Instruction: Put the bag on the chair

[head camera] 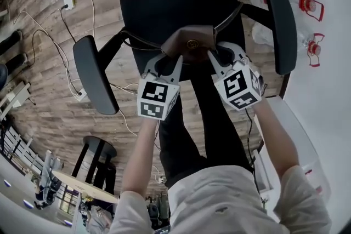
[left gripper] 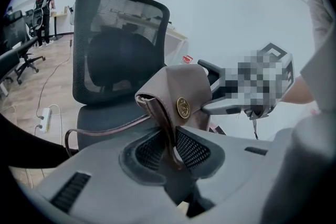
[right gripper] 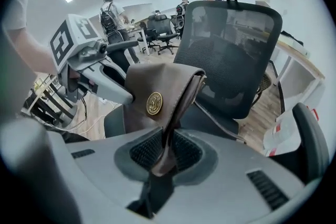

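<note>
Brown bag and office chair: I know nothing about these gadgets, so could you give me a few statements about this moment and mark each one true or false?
1. Both the left claw and the right claw are clamped on the brown bag. True.
2. The bag lies flat on the seat of the chair with nothing holding it. False: it is held up between the two claws.
3. The bag bears a round gold emblem. True.
4. The chair has no armrests. False: it has armrests on both sides.
5. The floor has a wood-plank look. True.
</note>
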Demonstrator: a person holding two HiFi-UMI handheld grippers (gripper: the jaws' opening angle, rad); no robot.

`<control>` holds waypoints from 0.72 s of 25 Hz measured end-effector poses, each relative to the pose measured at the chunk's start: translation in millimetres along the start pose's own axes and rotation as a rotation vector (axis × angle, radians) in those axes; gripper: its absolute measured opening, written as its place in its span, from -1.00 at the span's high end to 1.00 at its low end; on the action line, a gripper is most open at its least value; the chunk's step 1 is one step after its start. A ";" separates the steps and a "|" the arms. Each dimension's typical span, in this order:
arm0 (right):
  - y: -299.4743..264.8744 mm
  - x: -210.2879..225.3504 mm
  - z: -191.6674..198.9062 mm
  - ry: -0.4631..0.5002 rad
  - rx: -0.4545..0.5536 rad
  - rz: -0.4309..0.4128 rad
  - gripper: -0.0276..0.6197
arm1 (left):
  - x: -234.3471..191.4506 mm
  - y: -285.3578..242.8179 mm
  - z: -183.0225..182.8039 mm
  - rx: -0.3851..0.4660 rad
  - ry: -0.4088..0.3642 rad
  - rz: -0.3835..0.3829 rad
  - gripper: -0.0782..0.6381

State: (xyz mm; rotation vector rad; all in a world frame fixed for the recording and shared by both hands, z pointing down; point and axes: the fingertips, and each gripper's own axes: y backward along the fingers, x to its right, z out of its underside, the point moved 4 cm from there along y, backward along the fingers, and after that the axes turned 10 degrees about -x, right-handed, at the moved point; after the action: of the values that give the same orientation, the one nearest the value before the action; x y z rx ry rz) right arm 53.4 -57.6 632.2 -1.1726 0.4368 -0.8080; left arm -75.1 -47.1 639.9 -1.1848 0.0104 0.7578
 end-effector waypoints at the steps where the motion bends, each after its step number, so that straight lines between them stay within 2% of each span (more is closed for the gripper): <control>1: -2.5 2.2 -0.2 0.013 -0.002 0.008 0.73 | -1.5 -2.5 -1.8 -0.001 -0.005 -0.005 0.63; 13: -27.7 33.5 -20.8 0.063 0.040 0.042 0.72 | -32.4 -19.3 -33.5 -0.002 -0.170 -0.073 0.63; 18: -42.5 44.3 -29.6 0.125 0.034 0.096 0.71 | -47.3 -31.7 -43.9 -0.013 -0.214 -0.113 0.63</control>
State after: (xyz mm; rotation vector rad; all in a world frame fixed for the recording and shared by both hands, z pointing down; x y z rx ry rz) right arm 47.9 -116.7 665.8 -1.0649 0.5764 -0.8045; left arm -77.6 -113.8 666.6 -1.1017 -0.2371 0.7817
